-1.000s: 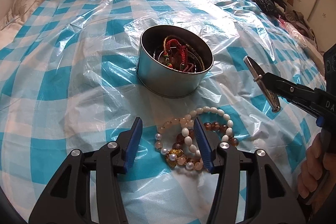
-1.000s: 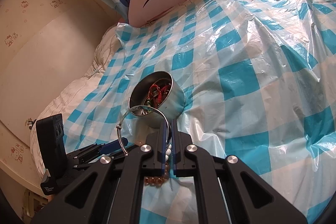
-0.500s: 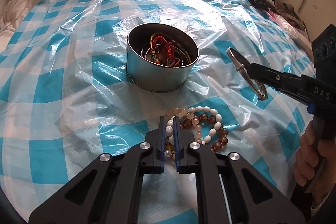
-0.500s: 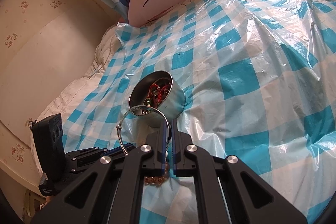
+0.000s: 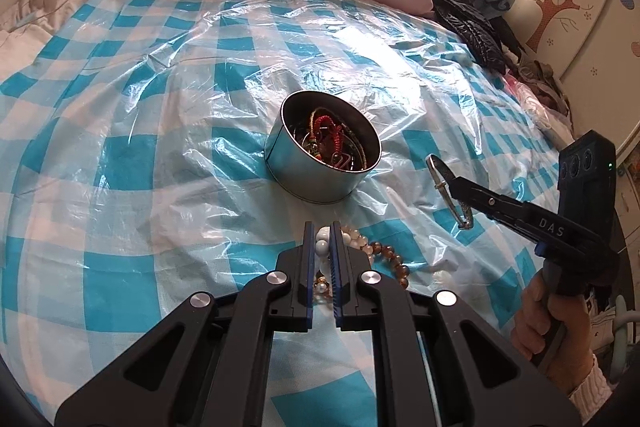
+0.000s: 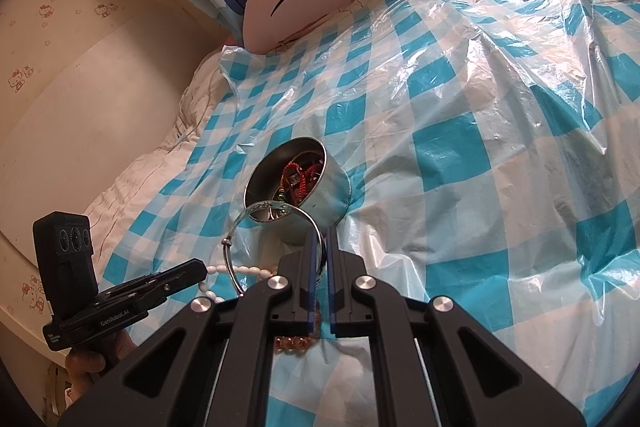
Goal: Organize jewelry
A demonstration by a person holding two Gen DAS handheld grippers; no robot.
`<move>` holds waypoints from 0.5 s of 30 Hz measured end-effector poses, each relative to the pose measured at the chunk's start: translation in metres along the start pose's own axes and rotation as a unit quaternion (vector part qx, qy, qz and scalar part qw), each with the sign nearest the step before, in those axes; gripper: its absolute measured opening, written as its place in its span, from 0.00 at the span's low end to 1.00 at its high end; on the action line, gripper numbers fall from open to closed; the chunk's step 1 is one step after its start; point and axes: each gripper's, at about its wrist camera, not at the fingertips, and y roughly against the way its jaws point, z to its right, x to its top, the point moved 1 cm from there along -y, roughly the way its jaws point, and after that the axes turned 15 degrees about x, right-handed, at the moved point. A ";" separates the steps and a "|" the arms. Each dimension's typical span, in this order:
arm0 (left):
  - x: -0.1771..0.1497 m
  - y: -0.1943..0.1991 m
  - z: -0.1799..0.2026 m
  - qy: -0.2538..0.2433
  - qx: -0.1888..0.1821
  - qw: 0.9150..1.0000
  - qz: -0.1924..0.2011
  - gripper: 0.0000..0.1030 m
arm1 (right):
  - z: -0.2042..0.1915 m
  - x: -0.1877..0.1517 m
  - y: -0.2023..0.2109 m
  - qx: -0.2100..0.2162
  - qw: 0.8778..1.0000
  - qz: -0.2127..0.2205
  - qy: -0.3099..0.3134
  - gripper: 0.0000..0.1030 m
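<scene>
Left wrist view: left gripper [image 5: 322, 247] clamped on white bead bracelet [image 5: 321, 247] low over checked bedcover [image 5: 120, 163], tin [image 5: 316, 179] just ahead, presumably for transfer. Right wrist view: right gripper [image 6: 320, 259] closed on silver bangle [image 6: 240, 239], held near tin [image 6: 320, 195], likely awaiting deposit.

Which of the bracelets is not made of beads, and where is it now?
The silver bangle, a plain metal hoop, clamped in the right gripper above the cloth. The white bead bracelet in the left gripper and the amber one are beaded.
</scene>
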 end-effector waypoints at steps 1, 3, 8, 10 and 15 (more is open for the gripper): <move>0.002 0.004 0.000 0.001 -0.003 1.000 0.004 0.06 | 0.000 0.000 0.000 0.000 1.000 0.000 0.001 0.05; 0.007 0.013 0.004 0.002 -0.010 1.000 0.014 0.06 | 0.000 0.000 0.000 0.000 1.000 0.001 0.001 0.05; 0.021 0.034 0.018 -0.008 -0.015 0.999 0.040 0.06 | -0.006 0.002 0.007 -0.002 1.000 0.020 0.015 0.05; 0.027 0.038 0.022 -0.010 -0.019 0.999 0.047 0.07 | -0.012 0.003 0.010 -0.005 0.999 0.029 0.026 0.05; 0.045 0.037 0.029 -0.008 -0.024 0.998 0.058 0.07 | -0.025 0.007 0.005 -0.018 0.998 0.034 0.050 0.05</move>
